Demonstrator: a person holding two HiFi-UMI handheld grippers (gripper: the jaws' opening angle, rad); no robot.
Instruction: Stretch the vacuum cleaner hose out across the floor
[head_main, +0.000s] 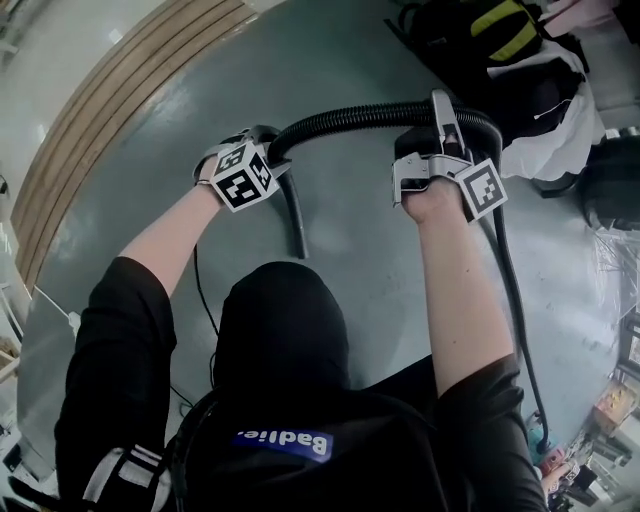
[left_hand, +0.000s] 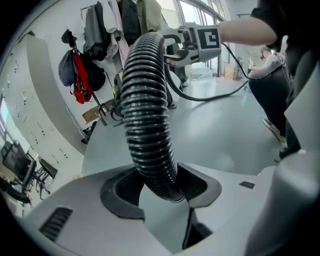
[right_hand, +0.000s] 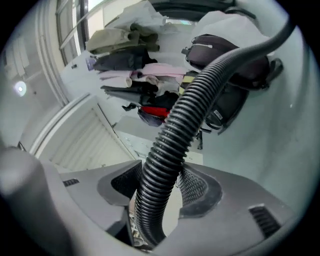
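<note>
Two grippers held one black ribbed hose (head_main: 350, 115) up off the grey floor (head_main: 140, 210), and in the head view it arched between them across the upper middle of the frame. We saw the left gripper (left_hand: 165, 192) clamped on the hose: in its own view the ribbed tube rose from between the two pads, which sat against its sides, and curved up to the top centre. In the head view a short dark stretch hung down just right of that gripper, near the centre of the frame. The right gripper (right_hand: 159, 197) pinched the hose as well; its meshed pads pressed on either side, and the tube ran from them toward the upper right of that view. From the right gripper a dark line (head_main: 520, 330) ran on down the right side of the head view to the lower right corner; we could not tell whether it was more hose or a cable. Curved wooden slats (head_main: 110, 120) bordered the floor at the upper left. Several bags (head_main: 500, 35), one with yellow on it, lay at the upper right, and the left gripper view showed clothes (left_hand: 107, 27) hanging at its upper left, with a red bag (left_hand: 82, 75) below them
</note>
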